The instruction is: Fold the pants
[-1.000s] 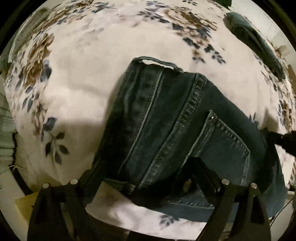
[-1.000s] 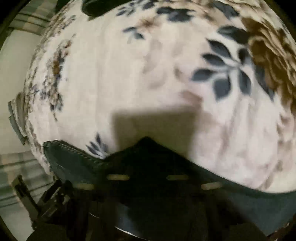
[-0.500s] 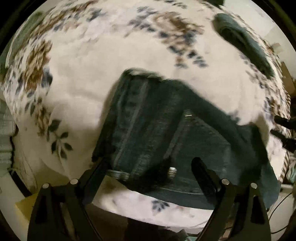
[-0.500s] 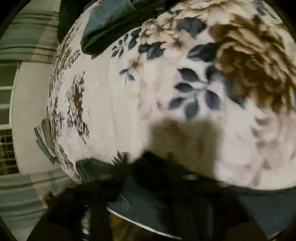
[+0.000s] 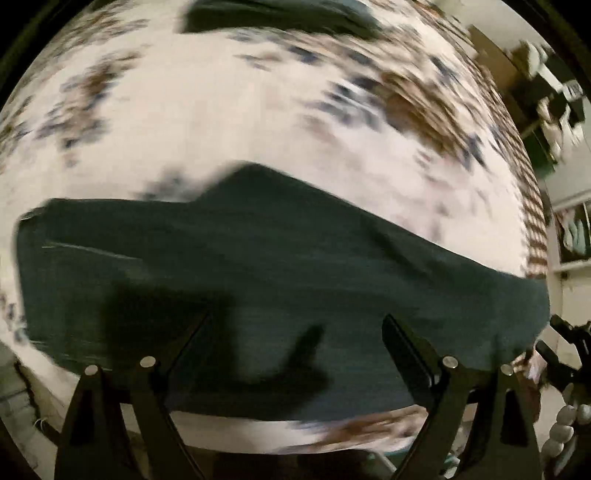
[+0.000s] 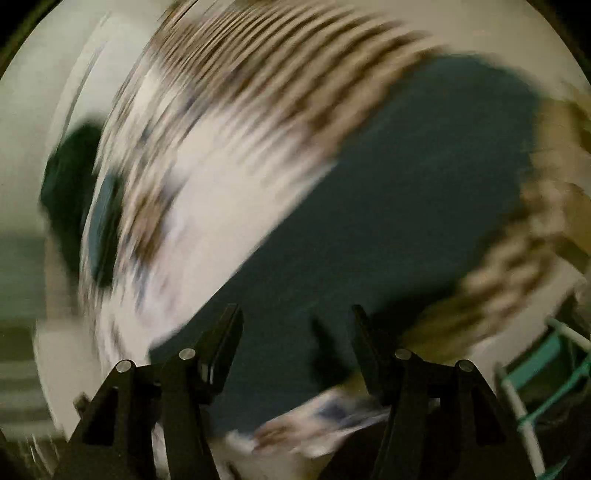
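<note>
The dark blue jeans (image 5: 280, 280) lie folded as a wide band on the floral bedspread (image 5: 229, 122). My left gripper (image 5: 295, 321) is open and empty, its fingers spread just above the jeans' near part. In the right wrist view the jeans (image 6: 388, 206) run as a dark blurred band from lower left to upper right. My right gripper (image 6: 295, 314) is open and empty above their near end. Both views are smeared by motion.
Another dark folded garment (image 5: 280, 14) lies at the bed's far edge, and also shows in the right wrist view (image 6: 74, 199). Shelves with clutter (image 5: 554, 92) stand at the right. A teal wire rack (image 6: 546, 369) is at the right wrist view's lower right.
Both grippers have let go of the jeans and pulled back. The left view has swung right, and the right view has swung sharply round. The jeans now lie flat in a wide fold.
</note>
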A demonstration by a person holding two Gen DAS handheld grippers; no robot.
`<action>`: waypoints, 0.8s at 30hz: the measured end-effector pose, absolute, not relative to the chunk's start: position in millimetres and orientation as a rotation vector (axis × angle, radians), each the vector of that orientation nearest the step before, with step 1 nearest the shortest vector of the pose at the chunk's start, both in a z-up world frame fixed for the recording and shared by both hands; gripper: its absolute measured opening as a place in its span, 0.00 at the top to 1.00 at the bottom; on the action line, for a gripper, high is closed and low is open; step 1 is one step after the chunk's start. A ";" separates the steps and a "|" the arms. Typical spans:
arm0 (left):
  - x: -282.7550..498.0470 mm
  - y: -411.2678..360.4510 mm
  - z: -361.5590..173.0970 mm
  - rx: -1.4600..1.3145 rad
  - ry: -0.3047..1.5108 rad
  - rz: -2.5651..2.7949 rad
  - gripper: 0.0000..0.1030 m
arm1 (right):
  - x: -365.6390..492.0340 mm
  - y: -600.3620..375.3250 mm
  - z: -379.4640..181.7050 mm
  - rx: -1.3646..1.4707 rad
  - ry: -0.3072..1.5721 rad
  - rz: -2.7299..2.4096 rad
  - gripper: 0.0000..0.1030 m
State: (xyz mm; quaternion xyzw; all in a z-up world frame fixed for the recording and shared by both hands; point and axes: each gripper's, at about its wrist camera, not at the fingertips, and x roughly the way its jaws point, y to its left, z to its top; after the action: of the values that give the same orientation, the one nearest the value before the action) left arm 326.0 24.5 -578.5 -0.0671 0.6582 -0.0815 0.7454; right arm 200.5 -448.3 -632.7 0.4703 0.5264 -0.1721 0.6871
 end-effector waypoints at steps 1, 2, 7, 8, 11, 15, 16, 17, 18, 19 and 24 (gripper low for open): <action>327.4 10.3 -582.9 -0.164 1.455 -0.197 0.11 | 186.5 -473.8 -632.9 1.079 1.151 -0.427 0.41; 328.3 -9.4 -590.1 -0.158 1.467 -0.206 0.11 | 168.2 -508.1 -634.6 1.118 1.116 -0.476 0.41; 335.5 -54.9 -622.4 -0.070 1.541 -0.188 0.11 | 114.3 -639.5 -650.2 1.267 0.966 -0.606 0.41; 336.8 -58.4 -630.5 -0.045 1.556 -0.162 0.11 | 112.9 -659.5 -657.3 1.287 0.958 -0.603 0.41; 341.3 -62.8 -640.4 0.012 1.558 -0.130 0.09 | 119.4 -679.9 -681.3 1.331 0.966 -0.604 0.41; 345.5 -67.2 -643.8 0.040 1.552 -0.113 0.00 | 140.4 -687.6 -715.5 1.350 1.051 -0.571 0.83; 346.8 -68.0 -644.4 0.045 1.550 -0.107 0.00 | 144.5 -681.7 -713.3 1.335 1.045 -0.572 0.93; 348.8 -70.1 -645.2 0.048 1.550 -0.103 0.00 | 145.4 -682.1 -706.7 1.311 1.008 -0.570 0.97; 350.5 -72.9 -646.5 0.048 1.550 -0.100 0.00 | 146.4 -682.6 -695.1 1.253 0.981 -0.580 0.98; 352.0 -74.3 -647.1 0.048 1.550 -0.098 0.00 | 145.3 -684.5 -686.4 1.187 0.984 -0.624 0.98; 351.6 -81.2 -650.9 0.037 1.522 -0.085 0.00 | 128.7 -698.6 -724.2 1.387 1.034 -0.529 0.87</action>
State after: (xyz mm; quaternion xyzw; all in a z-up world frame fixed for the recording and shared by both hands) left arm 351.7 -81.2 -650.9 0.0168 0.6893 -0.0384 0.7233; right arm 128.7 -698.6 -724.2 0.6027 0.4494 -0.2300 0.6180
